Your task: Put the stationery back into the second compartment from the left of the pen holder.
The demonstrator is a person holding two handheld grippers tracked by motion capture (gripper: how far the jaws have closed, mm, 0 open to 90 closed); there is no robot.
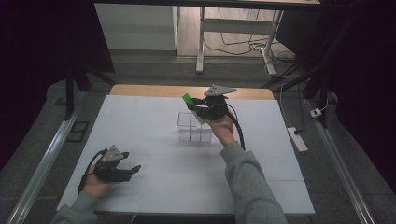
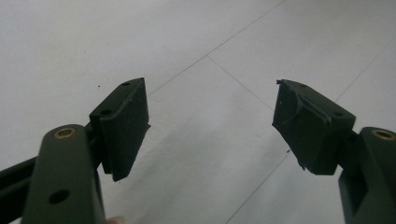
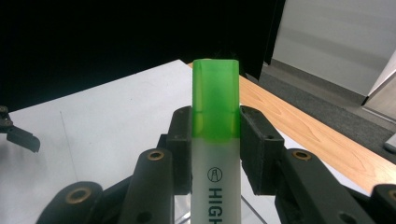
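A green-capped highlighter (image 3: 215, 140) with a whitish barrel is clamped between the jaws of my right gripper (image 3: 215, 135), cap pointing away from the hand. In the high view that right gripper (image 1: 196, 105) hovers above a clear plastic box (image 1: 192, 128) near the table's middle, and the highlighter's green cap (image 1: 187, 99) sticks out to the upper left. My left gripper (image 1: 133, 169) rests low at the front left of the white table top (image 1: 154, 140). Its jaws stand wide apart over bare white surface in the left gripper view (image 2: 210, 126), with nothing between them.
A strip of bare wood (image 1: 154, 90) runs along the table's far edge. Beyond it are grey floor, a white desk frame (image 1: 201, 42) and cables. A power strip (image 1: 297, 139) lies on the floor to the right. Metal rails flank the table.
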